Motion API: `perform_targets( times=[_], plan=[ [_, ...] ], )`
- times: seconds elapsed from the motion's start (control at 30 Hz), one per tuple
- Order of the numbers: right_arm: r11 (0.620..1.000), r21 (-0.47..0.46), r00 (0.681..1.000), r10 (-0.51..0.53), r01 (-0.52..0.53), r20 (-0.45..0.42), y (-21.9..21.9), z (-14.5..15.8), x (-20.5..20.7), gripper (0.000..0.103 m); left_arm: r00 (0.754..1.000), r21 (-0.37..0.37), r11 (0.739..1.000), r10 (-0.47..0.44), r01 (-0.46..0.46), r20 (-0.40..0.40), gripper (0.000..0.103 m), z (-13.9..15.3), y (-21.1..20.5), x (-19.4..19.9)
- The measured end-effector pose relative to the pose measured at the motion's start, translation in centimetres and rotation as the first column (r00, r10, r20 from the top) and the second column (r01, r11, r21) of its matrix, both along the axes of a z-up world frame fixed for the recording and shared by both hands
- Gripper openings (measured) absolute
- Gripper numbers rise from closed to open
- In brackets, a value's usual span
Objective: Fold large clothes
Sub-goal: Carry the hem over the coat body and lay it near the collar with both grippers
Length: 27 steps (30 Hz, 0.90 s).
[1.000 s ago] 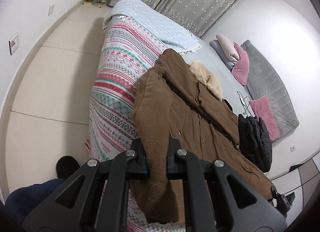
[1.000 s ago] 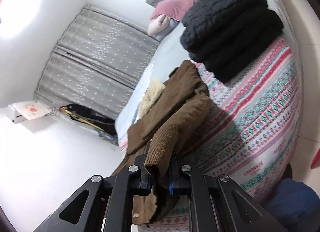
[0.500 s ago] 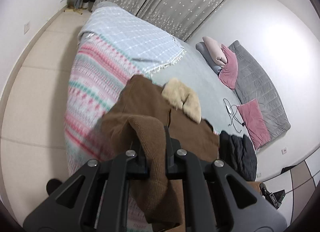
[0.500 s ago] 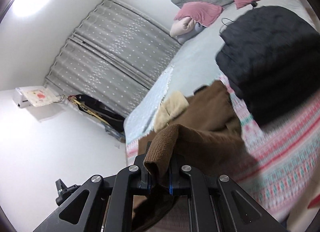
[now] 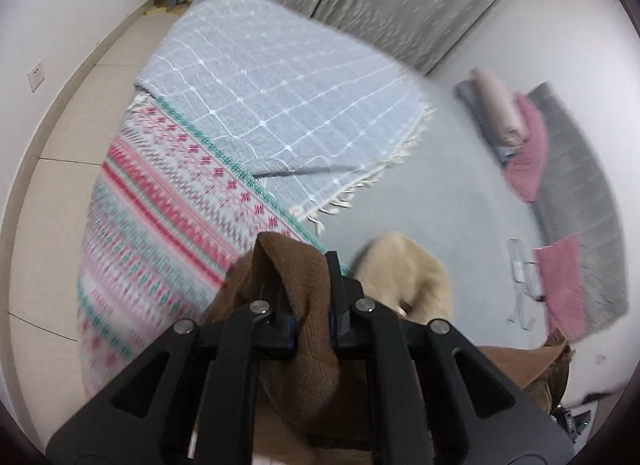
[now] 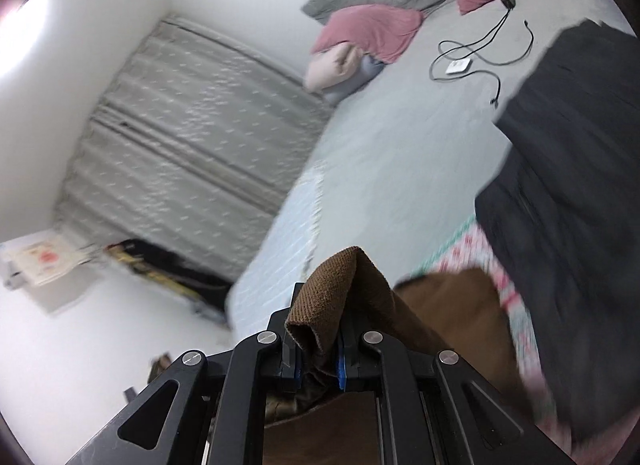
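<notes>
- Coat (image 5: pixel 308 313), brown: bunched in a fold between the fingers of the left gripper (image 5: pixel 310 301), clamped there; cloth covers the left fingertip, so only the right finger (image 5: pixel 334 277) shows clearly.
- Same coat (image 6: pixel 336 293) in the right view: ribbed edge pinched in the right gripper (image 6: pixel 320 317), clenched on it; fingertips mostly buried under the fold.
- Rest of coat trailing below both grippers, cut off by the black frames and the picture edges; overall shape impossible to make out.
- Fur collar (image 5: pixel 404 269), cream: just right of the left gripper, blurred, lower part hidden behind the frame.
- Bed (image 5: pixel 440 193) under everything, grey sheet; patterned blanket (image 5: pixel 168 217) smeared by blur, checked throw (image 5: pixel 288 105) beyond it.
- Black garment (image 6: pixel 568 185) at right in the right view, blurred, cropped by the edge; kind of garment unclear.
- Cable (image 6: pixel 484 45) and white charger (image 6: pixel 458 65) on the sheet near the pink pillows (image 6: pixel 372 31).
- Curtains (image 6: pixel 192 137) soft and streaked.
</notes>
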State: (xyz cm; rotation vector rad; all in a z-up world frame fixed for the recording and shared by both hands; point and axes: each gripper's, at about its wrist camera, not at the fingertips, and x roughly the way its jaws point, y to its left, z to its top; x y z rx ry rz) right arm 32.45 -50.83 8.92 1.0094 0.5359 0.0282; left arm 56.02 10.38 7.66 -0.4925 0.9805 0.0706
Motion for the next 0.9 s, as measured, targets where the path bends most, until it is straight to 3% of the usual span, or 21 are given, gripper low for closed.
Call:
perform_targets(
  times=[0.13, 0.27, 0.3, 0.37, 0.43, 0.47, 0.5, 0.53, 0.57, 0.67, 0.73, 0.8, 0.87, 0.9],
  plan=[
    [0.998, -0.021, 0.989, -0.061, 0.059, -0.134, -0.9, -5.2, 9.5, 0.011, 0.988, 0.031, 0.999, -0.007, 0.012, -0.155, 0.025, -6.4, -1.5, 8.3],
    [0.991, 0.015, 0.934, -0.123, 0.136, -0.335, -1.8, -13.6, 16.8, 0.011, 0.966, -0.035, 0.999, -0.042, 0.034, -0.254, 0.034, -11.8, -0.7, 12.6],
    [0.989, 0.013, 0.907, -0.129, 0.147, -0.4, -1.8, -15.8, 17.9, 0.011, 0.96, -0.03, 0.998, -0.068, 0.062, -0.272, 0.034, -12.5, -0.6, 13.2],
    [0.99, 0.038, 0.878, -0.1, 0.132, -0.468, -1.8, -18.3, 18.8, 0.013, 0.97, -0.044, 0.996, -0.09, 0.082, -0.225, 0.034, -12.0, 0.1, 13.2],
    [0.994, 0.051, 0.896, -0.065, 0.097, -0.439, -2.1, -17.9, 18.5, 0.015, 0.987, -0.056, 0.996, -0.076, 0.069, -0.143, 0.038, -10.3, 1.5, 12.9],
    [0.996, 0.041, 0.909, -0.05, 0.073, -0.413, -2.1, -17.0, 18.2, 0.017, 0.996, -0.018, 1.0, -0.025, 0.024, -0.081, 0.045, -8.6, 2.9, 12.2],
    [0.999, 0.021, 0.922, -0.028, 0.039, -0.386, -2.2, -15.6, 17.9, 0.017, 0.999, -0.01, 1.0, 0.007, -0.008, -0.038, 0.065, -7.7, 3.9, 11.6],
    [1.0, -0.003, 0.931, -0.008, 0.007, -0.364, -2.3, -14.2, 17.5, 0.019, 0.999, -0.027, 0.999, 0.04, -0.039, 0.022, 0.075, -6.8, 5.0, 10.5],
    [0.999, -0.04, 0.937, 0.005, -0.02, -0.349, -2.0, -13.1, 17.2, 0.021, 0.997, -0.046, 0.998, 0.047, -0.044, 0.066, 0.075, -6.3, 5.8, 9.5],
    [0.972, -0.201, 0.926, 0.039, -0.123, -0.376, -0.8, -11.4, 17.8, 0.025, 0.996, -0.048, 0.995, -0.082, 0.084, 0.026, 0.075, -7.8, 5.0, 8.5],
    [0.952, -0.263, 0.921, 0.045, -0.157, -0.387, -0.1, -10.9, 17.9, 0.026, 0.991, 0.023, 0.991, -0.132, 0.132, -0.016, 0.075, -9.2, 3.6, 8.3],
    [0.974, -0.178, 0.939, 0.071, -0.137, -0.335, -0.8, -10.9, 17.4, 0.031, 0.981, 0.085, 0.978, -0.185, 0.189, -0.053, 0.075, -11.0, 1.9, 8.0],
    [0.994, 0.008, 0.971, 0.109, -0.11, -0.213, -2.4, -11.3, 16.8, 0.058, 0.97, 0.092, 0.968, -0.227, 0.234, -0.086, 0.075, -12.7, 0.2, 8.2],
    [0.996, 0.043, 0.98, 0.085, -0.078, -0.182, -3.2, -11.2, 16.4, 0.06, 0.967, 0.092, 0.965, -0.236, 0.244, -0.093, 0.075, -13.2, -0.3, 8.3]
  ],
)
